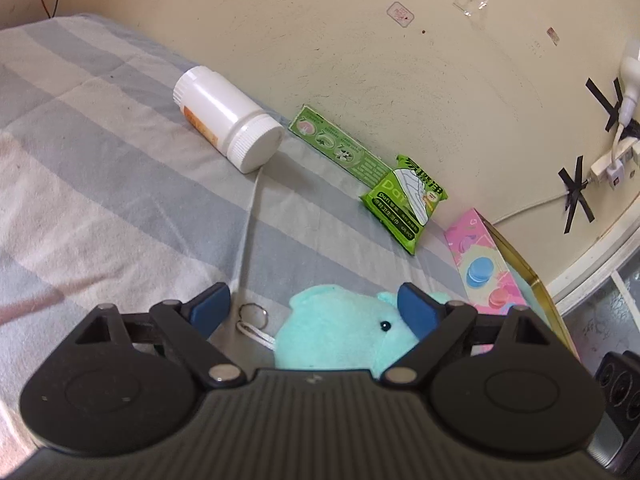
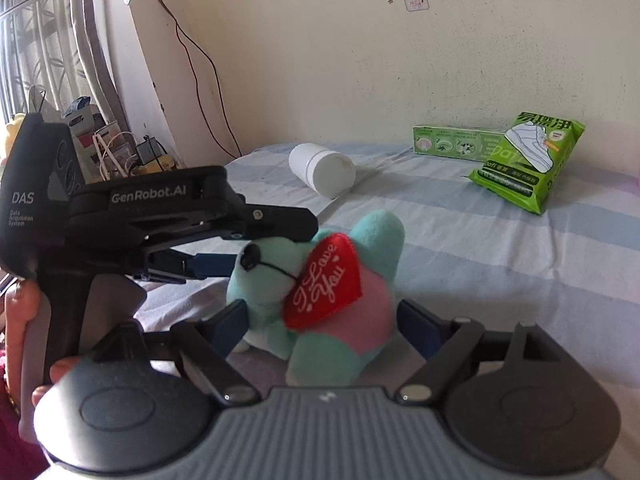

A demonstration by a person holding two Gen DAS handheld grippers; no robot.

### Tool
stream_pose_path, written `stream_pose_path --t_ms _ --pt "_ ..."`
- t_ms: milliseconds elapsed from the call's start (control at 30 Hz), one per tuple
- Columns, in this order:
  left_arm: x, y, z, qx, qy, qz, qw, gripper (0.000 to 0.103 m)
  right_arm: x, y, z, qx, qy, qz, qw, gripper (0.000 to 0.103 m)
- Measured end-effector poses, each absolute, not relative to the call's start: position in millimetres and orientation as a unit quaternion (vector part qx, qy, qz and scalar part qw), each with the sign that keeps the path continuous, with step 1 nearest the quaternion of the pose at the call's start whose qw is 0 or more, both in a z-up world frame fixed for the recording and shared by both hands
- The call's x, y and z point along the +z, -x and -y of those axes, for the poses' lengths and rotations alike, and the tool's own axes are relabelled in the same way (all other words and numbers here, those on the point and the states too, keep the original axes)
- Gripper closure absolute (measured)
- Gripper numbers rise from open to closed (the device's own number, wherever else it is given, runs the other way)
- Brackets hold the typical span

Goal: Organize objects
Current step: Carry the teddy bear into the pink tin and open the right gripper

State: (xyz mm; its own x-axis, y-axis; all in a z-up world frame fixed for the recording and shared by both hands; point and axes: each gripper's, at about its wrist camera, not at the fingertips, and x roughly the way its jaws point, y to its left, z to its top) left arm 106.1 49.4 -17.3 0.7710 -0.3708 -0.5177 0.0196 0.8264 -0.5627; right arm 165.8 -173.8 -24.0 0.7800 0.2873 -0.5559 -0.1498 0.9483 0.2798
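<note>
Fuzzy teal plush toy (image 2: 320, 300) on striped bedsheet (image 2: 480, 240)

A teal plush toy (image 2: 320, 304) with a pink belly and red heart (white lettering) is seen on a grey-and-white striped sheet (image 1: 100, 168); beyond the toy, a white bottle (image 1: 228, 120) and green packets (image 1: 404, 200).

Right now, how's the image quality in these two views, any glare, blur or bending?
Left wrist view: fisheye bends the wall; white bottle sharp, casting a soft shadow. Right wrist view: window glares at left; plush toy is sharp.
</note>
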Motion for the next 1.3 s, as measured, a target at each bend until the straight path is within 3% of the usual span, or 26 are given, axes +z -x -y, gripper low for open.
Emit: stream_pose_path --t_ms 233,300,400,700,933,1300 --pt "-13 -102 -31 -0.116 0.230 -0.319 0.912 0.012 -25 -162 168 0.130 -0.100 -0.305 0.938 0.037" --pt "-15 -103 -29 -0.157 0.244 -0.323 0.901 0.025 -24 -160 168 0.127 -0.104 -0.303 0.939 0.040" --pt "-14 -101 -25 -0.176 0.242 -0.319 0.899 0.025 -24 -153 174 0.120 -0.134 -0.298 0.938 0.044" --pt "38 -88 28 -0.246 0.203 -0.255 0.913 0.025 18 -101 206 0.070 -0.132 -0.204 0.968 0.044" --pt "77 -109 127 -0.315 0.130 -0.234 0.910 0.025 45 -62 274 -0.006 -0.143 -0.132 0.981 0.044" --pt "88 -150 284 -0.378 0.052 -0.252 0.889 0.024 48 -26 414 -0.101 -0.192 -0.125 0.968 0.043"
